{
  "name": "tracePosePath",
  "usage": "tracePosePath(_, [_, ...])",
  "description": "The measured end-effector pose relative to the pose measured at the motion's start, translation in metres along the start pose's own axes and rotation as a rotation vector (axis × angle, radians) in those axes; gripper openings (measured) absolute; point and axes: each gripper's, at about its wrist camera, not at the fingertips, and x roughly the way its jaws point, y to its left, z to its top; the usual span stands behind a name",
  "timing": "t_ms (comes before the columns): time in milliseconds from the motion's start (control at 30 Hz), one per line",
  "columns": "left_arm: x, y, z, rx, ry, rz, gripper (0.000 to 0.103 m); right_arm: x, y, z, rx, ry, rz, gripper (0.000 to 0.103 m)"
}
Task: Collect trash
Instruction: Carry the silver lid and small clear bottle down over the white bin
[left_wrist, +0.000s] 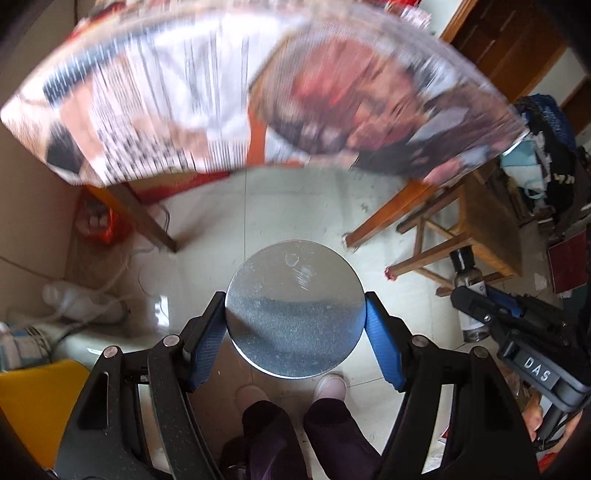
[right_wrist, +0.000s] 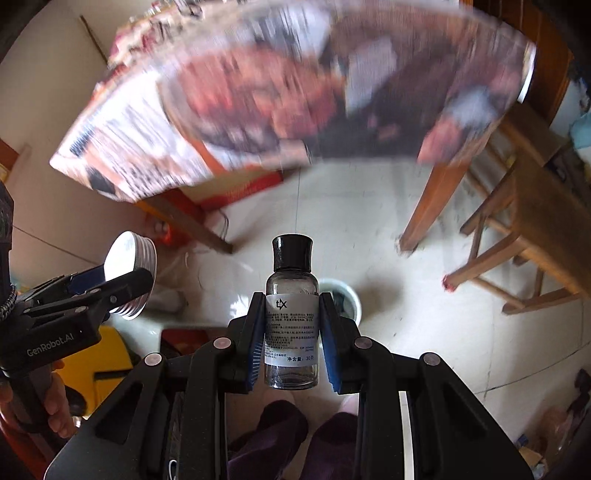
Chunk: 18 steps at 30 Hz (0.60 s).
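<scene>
My left gripper (left_wrist: 295, 321) is shut on a round silver tin (left_wrist: 294, 308), its flat face toward the camera; the tin also shows in the right wrist view (right_wrist: 129, 275), ribbed at the side. My right gripper (right_wrist: 291, 332) is shut on a small clear glass bottle (right_wrist: 291, 321) with a black cap and a white label, held upright. The bottle and right gripper appear at the right of the left wrist view (left_wrist: 467, 291). A white bin (right_wrist: 341, 297) stands on the floor just behind the bottle. Both grippers hang above the tiled floor.
A table with a printed cloth (left_wrist: 229, 92) fills the top of both views, blurred. Its wooden legs (left_wrist: 147, 218) stand on the floor. A wooden stool (right_wrist: 532, 229) is at the right. A yellow object (left_wrist: 33, 402) lies at the lower left. The person's feet (left_wrist: 291, 391) are below.
</scene>
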Motion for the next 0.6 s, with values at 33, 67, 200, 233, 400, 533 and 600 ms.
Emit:
tracePosePath(33, [0.017,0.003,-0.005,-0.013,0.014,-0.001,0.071,0.015,-0.005,-0.004,0.001,0.02,0.005,0.026])
tracePosePath(67, [0.029,0.005,-0.009,-0.023,0.023,-0.002,0.071,0.029,-0.01,-0.008,0.001,0.034,0.009,0.026])
tracePosePath(200, [0.082,0.014,-0.028,-0.062,0.064,-0.005,0.071,0.08,-0.026,-0.018,-0.005,0.078,0.019,0.026])
tracePosePath(233, [0.097,0.017,-0.034,-0.071,0.077,-0.001,0.071,0.097,-0.03,-0.02,-0.01,0.097,0.026,0.026])
tracePosePath(400, [0.15,0.029,-0.055,-0.112,0.127,0.029,0.071,0.142,-0.038,-0.02,-0.044,0.095,0.031,0.026])
tracePosePath(533, [0.182,0.033,-0.067,-0.132,0.166,0.013,0.071,0.176,-0.049,-0.017,-0.011,0.169,0.025,0.041])
tracePosePath(600, [0.197,0.034,-0.07,-0.14,0.19,-0.001,0.071,0.178,-0.053,-0.017,0.013,0.165,0.036,0.041])
